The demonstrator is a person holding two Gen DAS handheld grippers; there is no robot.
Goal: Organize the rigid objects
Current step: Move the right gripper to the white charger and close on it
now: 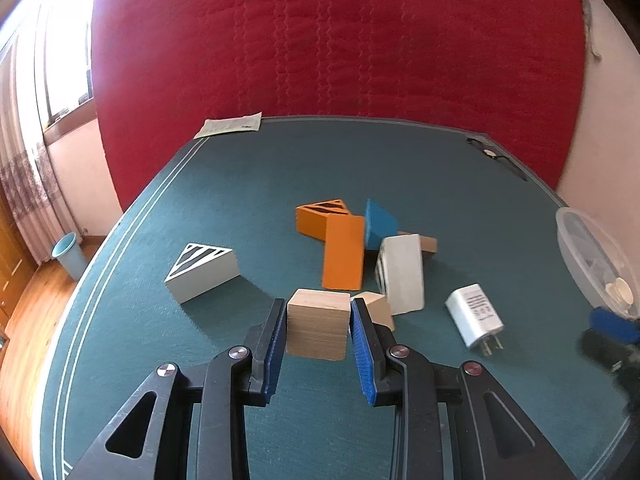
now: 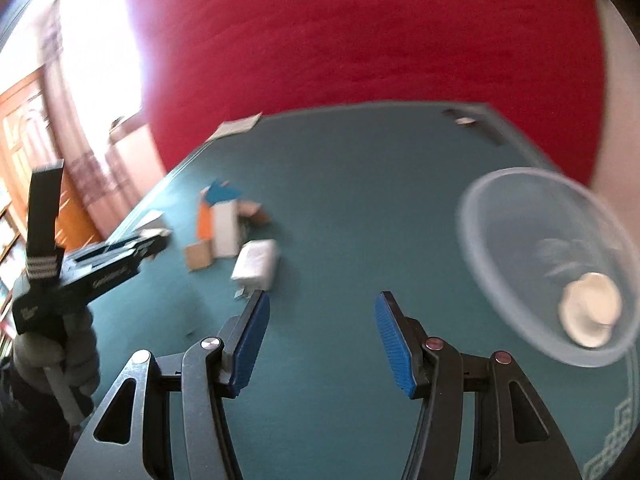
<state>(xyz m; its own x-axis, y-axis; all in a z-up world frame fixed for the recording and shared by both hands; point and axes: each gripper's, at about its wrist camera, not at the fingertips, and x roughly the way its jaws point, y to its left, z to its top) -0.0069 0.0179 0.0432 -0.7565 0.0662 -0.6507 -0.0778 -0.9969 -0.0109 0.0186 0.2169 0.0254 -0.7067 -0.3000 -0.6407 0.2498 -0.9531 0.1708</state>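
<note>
The left gripper (image 1: 319,312) is clenched on a plain wooden cube (image 1: 318,323), both blue pads flat against its sides; whether the cube is clear of the teal table cover (image 1: 248,184) cannot be told. The right gripper (image 2: 322,312) stands released, nothing between its pads.

Only the left wrist view resolves the pile: a white striped wedge (image 1: 202,272) lying alone to the left; an orange striped wedge (image 1: 320,216), an orange slab (image 1: 344,254), a blue block (image 1: 378,224) and a white block (image 1: 402,274) crowded together beyond the cube, with a second wooden piece (image 1: 378,308) just beside the right finger. A white plug adapter (image 1: 476,316) lies apart on the right.

Only the right wrist view shows the clear plastic bowl (image 2: 520,312) whole, near the table's right edge, with a pale round item (image 2: 590,314) inside. It also shows the person's grey gloved hand (image 2: 56,356) holding the left gripper at the left edge; this view is motion-blurred.

Edges and room: the cover's far half is bare to the red quilted backdrop (image 1: 340,40), save a paper (image 1: 230,124) at the far left corner. Open cover lies between adapter and bowl and ahead of the right gripper.
</note>
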